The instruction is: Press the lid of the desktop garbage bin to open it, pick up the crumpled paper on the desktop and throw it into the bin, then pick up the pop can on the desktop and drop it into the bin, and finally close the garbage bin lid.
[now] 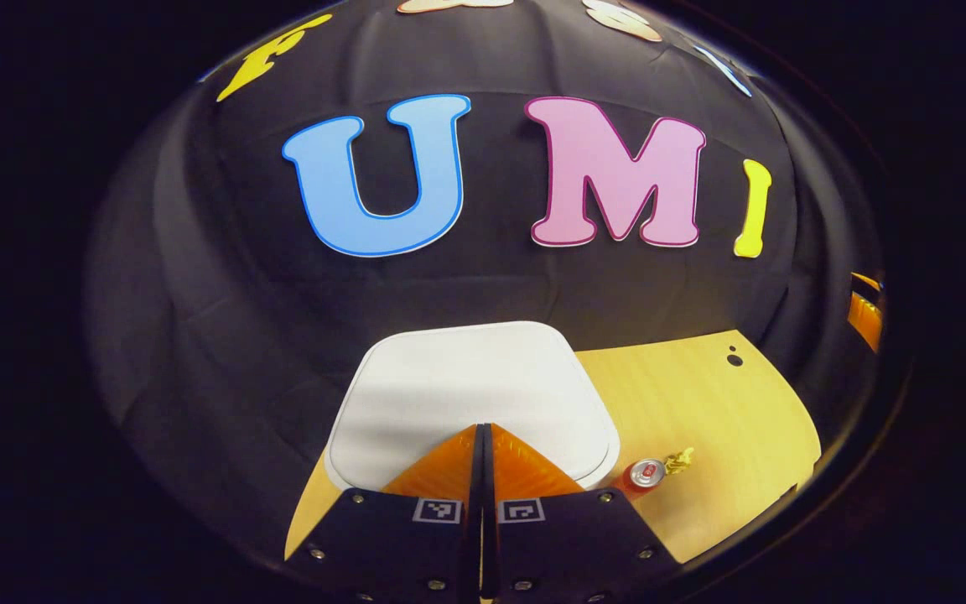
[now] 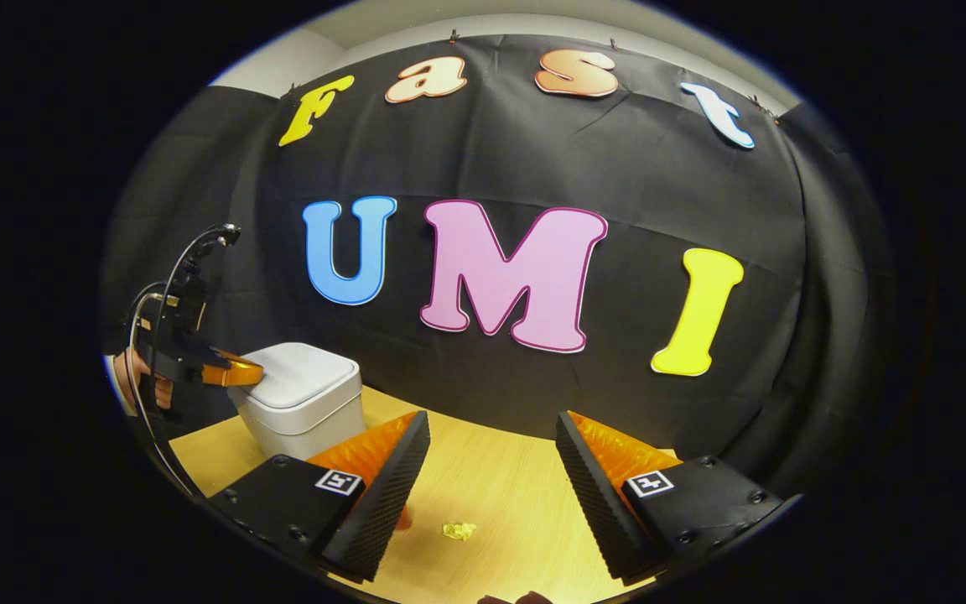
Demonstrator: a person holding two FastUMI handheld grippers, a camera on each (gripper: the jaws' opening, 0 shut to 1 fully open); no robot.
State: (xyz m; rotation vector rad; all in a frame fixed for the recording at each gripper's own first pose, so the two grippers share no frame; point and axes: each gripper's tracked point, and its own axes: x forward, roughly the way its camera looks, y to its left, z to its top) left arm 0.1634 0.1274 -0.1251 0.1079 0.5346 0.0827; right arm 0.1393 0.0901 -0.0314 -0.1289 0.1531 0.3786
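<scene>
Left tongs (image 1: 483,432), pressed together, sit over the white plastic bin's closed lid (image 1: 466,377); right tongs (image 2: 491,470) gape empty above open wooden surface (image 2: 500,495) near the crumpled yellow paper (image 2: 459,530).

The left tongs (image 1: 483,436) have their two fingers pressed tight together, with nothing between them. In the right gripper view they show far off at the left, with a hand (image 2: 141,375) holding them. The right tongs (image 2: 491,457) are spread wide, holding nothing.
</scene>
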